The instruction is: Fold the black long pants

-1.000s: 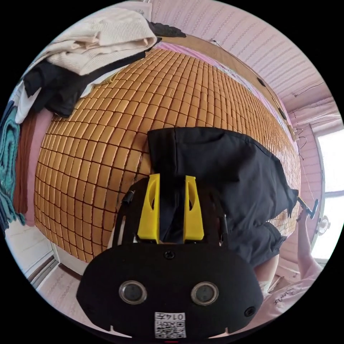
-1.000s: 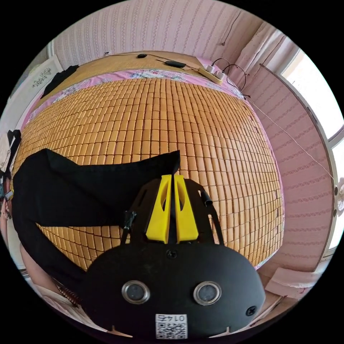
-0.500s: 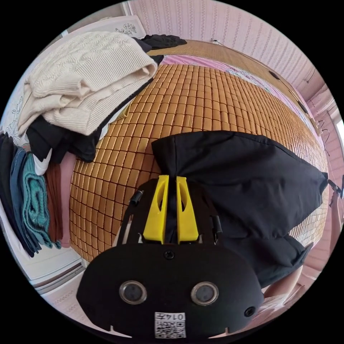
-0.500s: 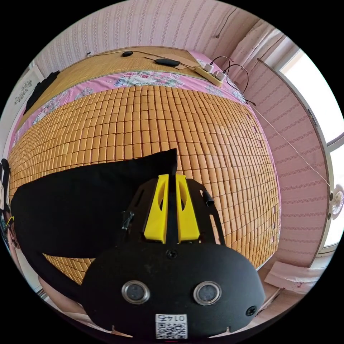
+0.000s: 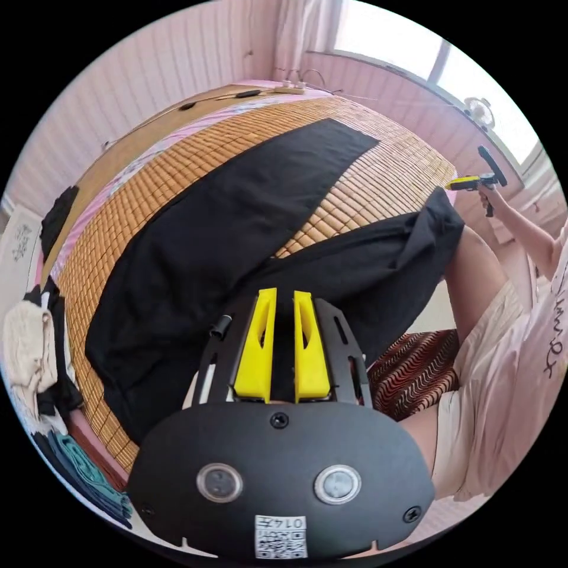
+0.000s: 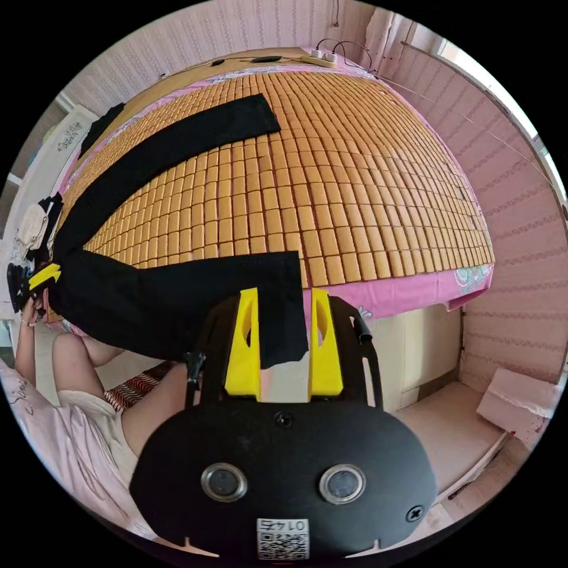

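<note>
- Left gripper [image 5: 282, 294], nearest in the left gripper view: yellow jaws nearly closed, narrow gap between them, black cloth of the black long pants [image 5: 219, 231] pinched between at the waist end.
- Right gripper [image 6: 283, 296], nearest in the right gripper view: yellow jaws spread wide, a hem corner of one pant leg hanging in the gap, touching the left-hand jaw, clear of the other; not clamped.
- Just behind the left gripper: waist part of the pants bunched at the bed edge, partly draped over the side.
- Beside that, in the left gripper view: a person's leg [image 5: 473, 278] and pale clothing, a red patterned cloth [image 5: 414, 373] below the bed edge.
- Farther along the same view: right gripper [image 5: 467, 183] held up in a hand off the bed edge.
- Farther out: one pant leg flat and straight across the bamboo mat [image 6: 367, 177], the other leg lying along the near bed edge toward the right gripper.
- At the side of the mat: pile of clothes [image 5: 29, 355], cream knit on top.
- Farthest: power strip [image 6: 319, 58] with cables at the head of the bed, pink wall [image 6: 520, 195], window [image 5: 414, 53].
</note>
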`<state>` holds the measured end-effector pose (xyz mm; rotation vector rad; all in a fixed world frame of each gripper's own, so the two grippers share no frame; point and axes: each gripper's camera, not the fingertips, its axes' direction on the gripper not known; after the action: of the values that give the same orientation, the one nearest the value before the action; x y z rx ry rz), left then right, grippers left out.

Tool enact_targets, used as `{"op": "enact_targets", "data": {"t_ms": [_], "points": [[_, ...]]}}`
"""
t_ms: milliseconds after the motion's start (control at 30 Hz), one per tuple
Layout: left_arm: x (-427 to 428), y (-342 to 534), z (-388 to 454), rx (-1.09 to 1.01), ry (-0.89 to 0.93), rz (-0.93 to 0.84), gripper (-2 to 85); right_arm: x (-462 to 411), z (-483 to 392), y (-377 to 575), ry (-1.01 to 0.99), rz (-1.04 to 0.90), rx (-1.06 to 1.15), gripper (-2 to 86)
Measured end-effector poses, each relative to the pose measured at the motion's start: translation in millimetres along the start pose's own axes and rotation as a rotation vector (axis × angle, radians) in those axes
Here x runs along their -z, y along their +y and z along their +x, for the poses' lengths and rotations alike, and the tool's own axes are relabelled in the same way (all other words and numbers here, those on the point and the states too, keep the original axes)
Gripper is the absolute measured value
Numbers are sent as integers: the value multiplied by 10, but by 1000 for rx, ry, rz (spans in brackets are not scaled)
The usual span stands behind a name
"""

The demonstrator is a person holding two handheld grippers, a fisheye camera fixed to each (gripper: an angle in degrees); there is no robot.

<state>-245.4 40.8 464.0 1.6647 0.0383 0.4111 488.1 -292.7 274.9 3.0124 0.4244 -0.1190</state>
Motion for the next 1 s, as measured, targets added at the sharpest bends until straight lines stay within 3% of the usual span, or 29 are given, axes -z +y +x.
{"op": "enact_targets", "data": {"t_ms": [167, 233, 367, 433, 500, 567, 600, 667, 733, 800, 900, 1000], "points": [[-491, -749, 1163, -242, 159, 9, 73, -277, 357, 778, -139, -101, -163, 142], [-659, -950, 1402, -292, 134, -9, 75, -379, 588, 1036, -274, -28, -267, 95], [-1174, -1291, 1760, -316, 159, -137, 71, -544, 733, 1127, -357, -5, -228, 28], [-1424, -1336, 1827, -309, 165, -235, 63, -500, 799, 1158, -333, 48, -189, 15], [-1452, -1356, 1811, -289, 172, -204, 51, -481, 888, 1188, -318, 59, -174, 18], [-1540, -1361, 1816, -269, 196, -211, 37, -481, 1022, 1254, -283, 85, -209, 47], [-1558, -1362, 1824, -268, 199, -211, 32, -513, 1142, 1303, -304, 102, -258, 104], [-1614, -1360, 1879, -260, 217, -208, 0, -630, 1321, 1359, -425, 119, -338, 131], [-1642, -1349, 1929, -253, 195, -195, -6, -853, 1401, 1362, -558, 94, -336, 92], [-1661, -1333, 1977, -247, 169, -184, -8, -925, 1377, 1335, -539, 54, -301, 35], [-1618, -1315, 2018, -243, 132, -144, -9, -659, 1362, 1286, -484, 164, -242, 19], [-1419, -1360, 1949, -216, 104, -59, -10, -175, 1374, 1099, -563, 336, -123, 12]]}}
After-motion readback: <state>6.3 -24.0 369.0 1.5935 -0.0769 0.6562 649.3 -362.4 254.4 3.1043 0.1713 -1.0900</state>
